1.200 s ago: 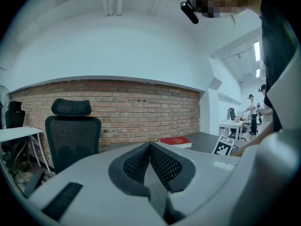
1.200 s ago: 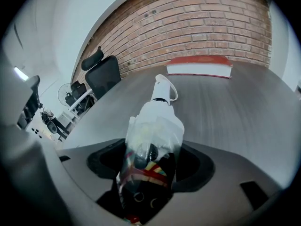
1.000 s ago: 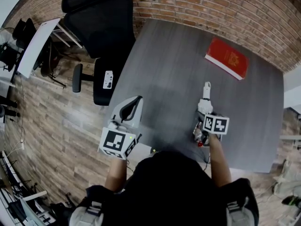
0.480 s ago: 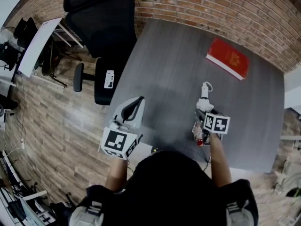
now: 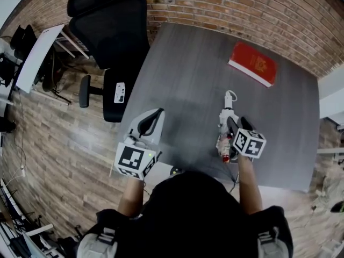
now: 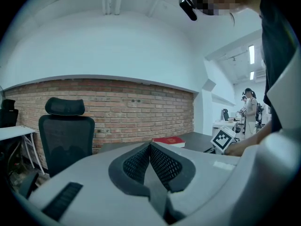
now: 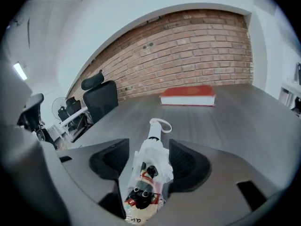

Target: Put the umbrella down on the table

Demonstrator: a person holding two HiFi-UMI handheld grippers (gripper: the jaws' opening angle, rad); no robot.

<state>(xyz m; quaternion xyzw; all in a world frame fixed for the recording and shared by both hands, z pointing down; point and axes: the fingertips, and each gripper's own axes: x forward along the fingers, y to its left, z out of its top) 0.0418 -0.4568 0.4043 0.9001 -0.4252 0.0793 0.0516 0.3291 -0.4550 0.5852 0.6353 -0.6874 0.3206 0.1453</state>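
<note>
The folded white umbrella [image 5: 223, 120] lies on the grey table [image 5: 183, 74], wrist loop pointing away and its red-and-black printed end nearest me. My right gripper [image 5: 236, 123] hovers just above its near half. In the right gripper view the umbrella [image 7: 153, 164] shows between the two jaws of the right gripper [image 7: 148, 146]; the jaws are closing, with a gap still visible on the left side. My left gripper [image 5: 153, 117] hangs at the table's left edge, and in its own view the left gripper [image 6: 150, 147] has its pads together, holding nothing.
A red book [image 5: 252, 63] lies at the far right of the table, also seen as the red book [image 7: 188, 95]. A black office chair [image 5: 115, 31] stands off the table's far left corner. A brick wall runs behind.
My right gripper has lifted off the table and tilted, so more of the umbrella shows lying below it. The left gripper has stayed put.
</note>
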